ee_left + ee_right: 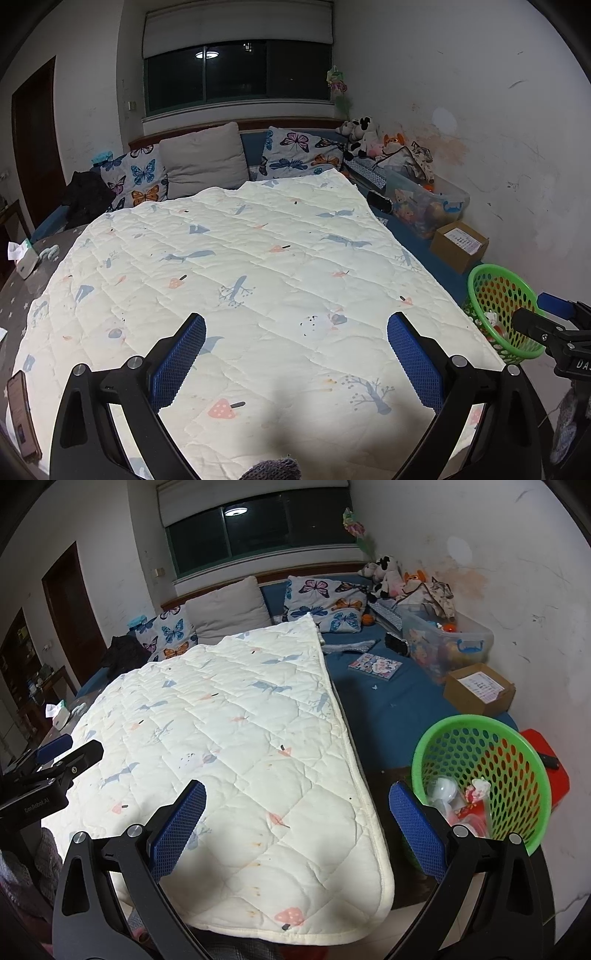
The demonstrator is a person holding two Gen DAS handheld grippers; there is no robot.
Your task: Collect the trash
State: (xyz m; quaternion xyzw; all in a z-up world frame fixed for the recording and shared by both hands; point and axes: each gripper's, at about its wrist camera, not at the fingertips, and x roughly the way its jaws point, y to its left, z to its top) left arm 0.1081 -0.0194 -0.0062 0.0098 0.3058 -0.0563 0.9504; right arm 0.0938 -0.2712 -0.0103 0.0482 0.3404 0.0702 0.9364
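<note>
Two grippers, both spread wide, holding nothing. We see the quilt (229, 738) covering most of the bed, its right edge dropping to blue sheet (399, 701). Green basket (480, 731) sits just off that edge, trash (461, 801) inside. Left gripper (295, 347) hovers mid-quilt; right gripper (297, 812) spans quilt edge and basket.

quilt (258, 258) is lying flat and bare across the bed, giving open passage over its whole top. both grippers are hanging spread above its near edge, nothing between the fingers. green basket (480, 775) is standing just right of the quilt edge, mouth unobstructed. storage bin (447, 642) and cardboard box (476, 690) are crowding the far right wall.
</note>
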